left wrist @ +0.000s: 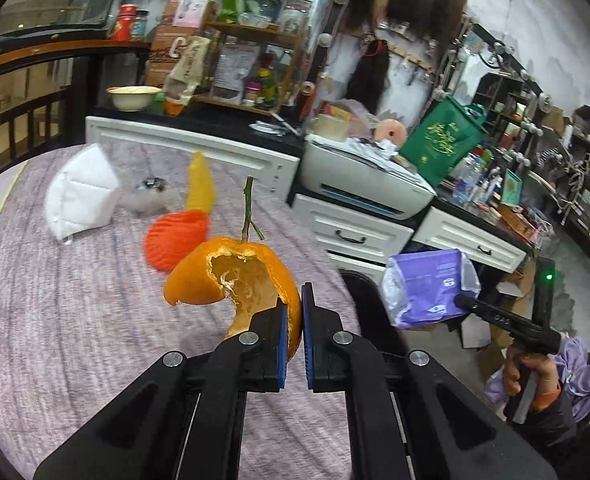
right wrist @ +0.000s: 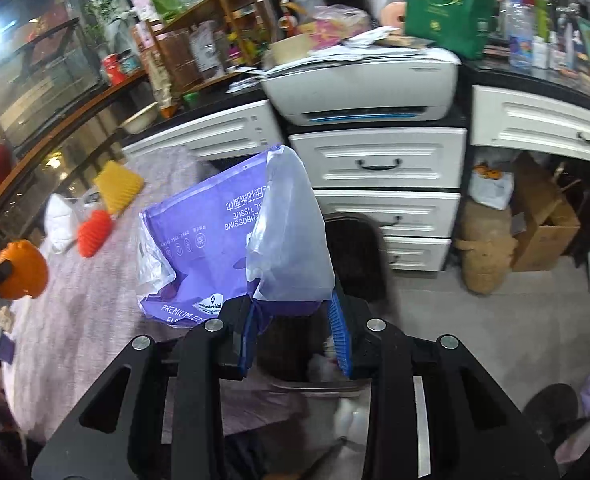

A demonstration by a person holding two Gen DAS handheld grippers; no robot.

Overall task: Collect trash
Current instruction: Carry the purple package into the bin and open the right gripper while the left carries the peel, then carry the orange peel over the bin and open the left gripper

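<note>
My left gripper (left wrist: pixel 293 320) is shut on a hollow orange peel (left wrist: pixel 235 276) with a green stem, held above the purple-grey tablecloth (left wrist: pixel 75 320). My right gripper (right wrist: pixel 295 320) is shut on an empty purple tissue wrapper (right wrist: pixel 203 248), whose clear end hangs over the fingertips. It hovers off the table's right edge, above a dark trash bin (right wrist: pixel 355 252) with white scraps inside. The left wrist view shows the wrapper (left wrist: pixel 427 288) and the hand (left wrist: pixel 531 368) holding that gripper. The peel (right wrist: pixel 23 270) also shows at the far left of the right wrist view.
On the cloth lie a white face mask (left wrist: pixel 81 194), crumpled clear plastic (left wrist: pixel 147 196), an orange honeycomb paper ball (left wrist: pixel 175 240) and a yellow one (left wrist: pixel 201 182). Behind stand white drawers (right wrist: pixel 379 164), a printer (right wrist: pixel 359 84) and a green bag (right wrist: pixel 447 0). A sack (right wrist: pixel 483 248) and a cardboard box (right wrist: pixel 543 224) sit on the floor.
</note>
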